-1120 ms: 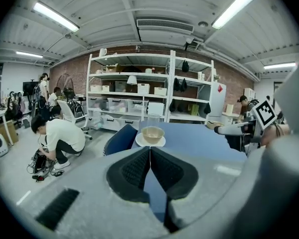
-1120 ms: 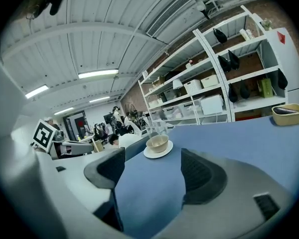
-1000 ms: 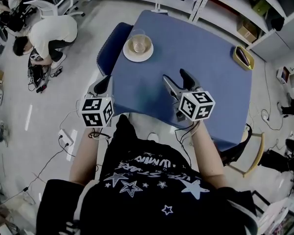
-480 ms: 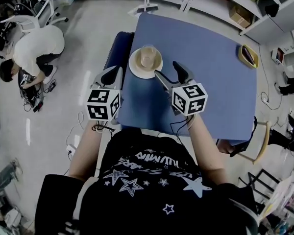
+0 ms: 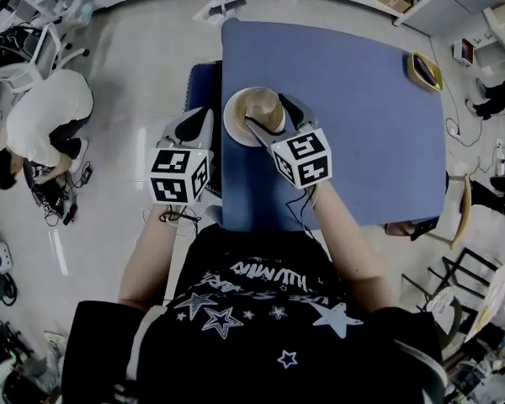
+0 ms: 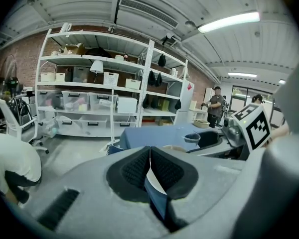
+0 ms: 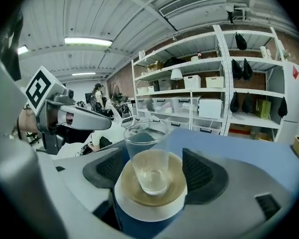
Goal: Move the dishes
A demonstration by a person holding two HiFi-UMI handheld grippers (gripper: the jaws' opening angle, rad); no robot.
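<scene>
Blue bench (image 5: 353, 141) fills mid view, top mostly bare. L gripper (image 6: 149, 156) hangs just off bench's left edge, over seat of a blue chair (image 5: 204, 87). Its jaws are closed together, nothing held. R gripper (image 5: 268, 114) is over bench's left part, jaws spread wide and just been opening, w/ plate + glass between them. Its pads sit beside the plate rim; can't tell if they touch it.

Grey floor (image 5: 126, 74) all round the bench. Person in white top (image 5: 46, 112) crouches on it well to the left, by cables. Wood-framed chair (image 5: 465, 213) at bench's right side. Far side of room: white shelving (image 6: 89, 91) w/ bins + boxes against brick wall (image 6: 20, 59), strip lights overhead.

Containers:
- Plate (image 7: 149, 203): white rim, tan centre, flat on bench near its left edge.
- Clear glass (image 7: 148, 153): upright at plate centre, looks empty.
- Yellow dish (image 5: 422, 71): at bench's far-right corner, well apart from the plate. Something dark in it, can't ID.
</scene>
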